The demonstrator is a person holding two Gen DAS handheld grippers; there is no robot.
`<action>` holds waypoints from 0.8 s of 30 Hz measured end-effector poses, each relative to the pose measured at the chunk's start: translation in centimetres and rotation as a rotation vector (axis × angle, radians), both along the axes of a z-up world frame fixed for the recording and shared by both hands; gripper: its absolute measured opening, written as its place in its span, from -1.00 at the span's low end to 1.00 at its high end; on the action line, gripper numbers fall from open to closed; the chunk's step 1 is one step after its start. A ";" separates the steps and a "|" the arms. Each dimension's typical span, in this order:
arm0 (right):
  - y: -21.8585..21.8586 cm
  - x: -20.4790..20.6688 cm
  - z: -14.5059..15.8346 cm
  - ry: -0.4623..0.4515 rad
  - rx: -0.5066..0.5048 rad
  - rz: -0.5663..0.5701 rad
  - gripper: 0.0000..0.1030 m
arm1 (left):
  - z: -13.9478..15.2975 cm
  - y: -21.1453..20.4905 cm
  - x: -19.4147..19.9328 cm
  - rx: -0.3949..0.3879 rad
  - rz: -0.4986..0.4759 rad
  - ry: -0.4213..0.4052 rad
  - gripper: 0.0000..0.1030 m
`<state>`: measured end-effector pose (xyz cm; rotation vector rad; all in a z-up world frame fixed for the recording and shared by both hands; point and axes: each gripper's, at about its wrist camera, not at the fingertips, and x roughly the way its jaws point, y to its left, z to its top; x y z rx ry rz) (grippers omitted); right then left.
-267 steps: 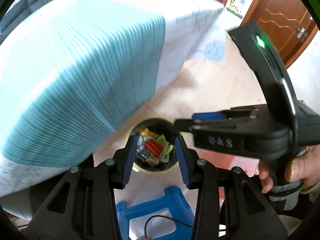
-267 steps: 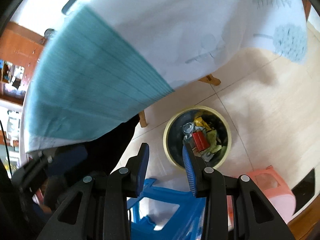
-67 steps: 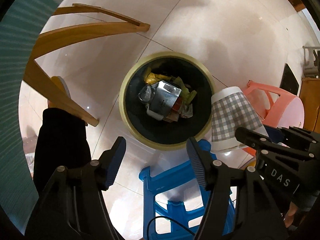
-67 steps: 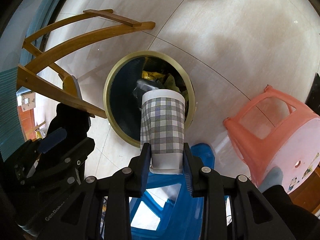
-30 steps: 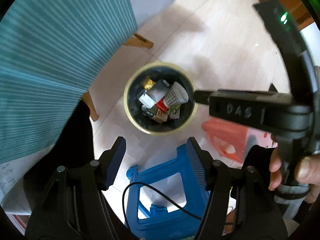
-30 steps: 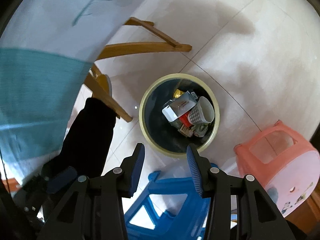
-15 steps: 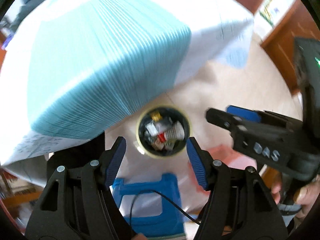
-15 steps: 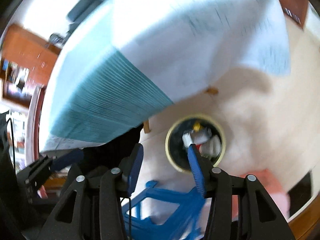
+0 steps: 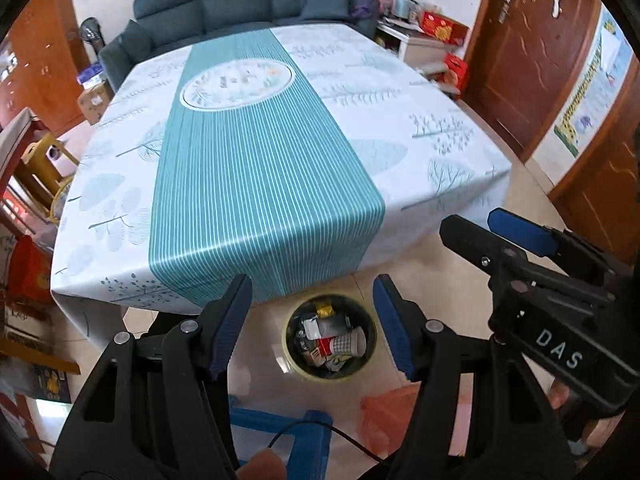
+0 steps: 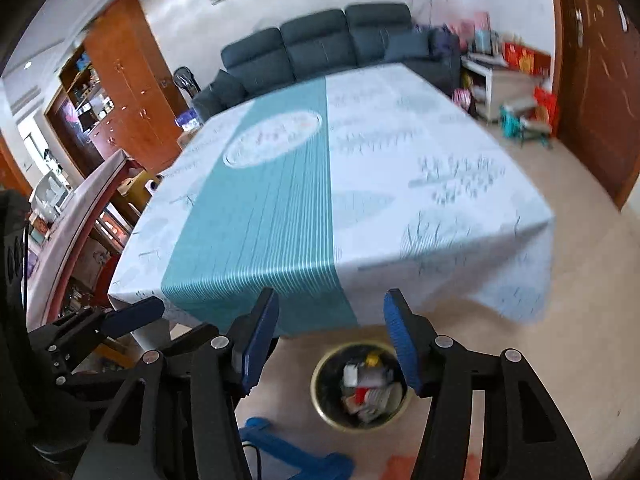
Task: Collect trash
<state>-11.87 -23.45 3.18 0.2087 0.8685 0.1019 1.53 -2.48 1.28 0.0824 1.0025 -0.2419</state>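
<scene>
We see left wrist view from above table edge (image 9: 460, 184), angled down past own fingers toward sofa (image 9: 240, 4). Right wrist view sits alongside, same heading, blurred. Both share tablecloth (image 10: 400, 184), floor bin (image 9: 332, 336), blue stool (image 10: 296, 456).

Your table (image 9: 420, 128) wears a white leaf-print cloth with a teal striped runner (image 9: 256, 184). On the beige tiled floor (image 9: 424, 264) beside it: yellow-rimmed round trash bin (image 9: 289, 344), blue plastic stool (image 9: 308, 428).

The right wrist view was motion-blurred; the contents of the trash bin (image 10: 362, 388) at lower centre were indistinct. The blue stool (image 9: 280, 426) was cut off by the bottom edge.
</scene>
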 end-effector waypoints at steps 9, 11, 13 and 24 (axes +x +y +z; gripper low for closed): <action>-0.9 -1.7 3.0 -0.113 0.000 -0.004 0.09 | 1.9 -0.2 -0.5 -0.033 0.123 -0.060 0.16; -1.1 -1.8 3.1 -0.115 0.010 -0.006 0.09 | 2.0 -0.2 -0.6 -0.034 0.137 -0.066 0.16; -1.2 -1.9 3.0 -0.113 0.013 -0.006 0.09 | 2.1 -0.2 -0.7 -0.037 0.146 -0.070 0.16; -0.4 -2.2 3.2 -0.127 -0.007 0.038 0.10 | 2.0 0.9 -0.9 -0.045 0.225 -0.072 0.16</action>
